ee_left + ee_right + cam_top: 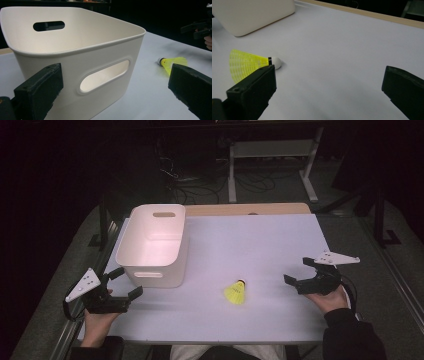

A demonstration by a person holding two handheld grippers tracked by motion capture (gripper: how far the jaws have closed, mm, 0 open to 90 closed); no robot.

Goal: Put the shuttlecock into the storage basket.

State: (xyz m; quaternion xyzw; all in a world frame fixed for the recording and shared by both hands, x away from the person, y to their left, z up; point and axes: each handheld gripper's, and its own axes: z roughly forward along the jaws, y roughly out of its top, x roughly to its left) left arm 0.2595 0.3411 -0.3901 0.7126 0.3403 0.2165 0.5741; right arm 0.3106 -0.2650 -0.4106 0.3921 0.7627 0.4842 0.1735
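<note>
Yellow and net-like, the shuttlecock (235,293) lies between your left gripper (122,284) and right gripper (297,271), both wide open and empty. Past your left jaws stands the smooth white bin (75,50). Beyond your right gripper's left jaw rests its round white tip.

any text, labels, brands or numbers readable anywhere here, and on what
None: no readable text stands on anything.
The white bin is plain, with no label or brand.
The yellow shuttlecock bears no marking.
The white table carries no print.
</note>
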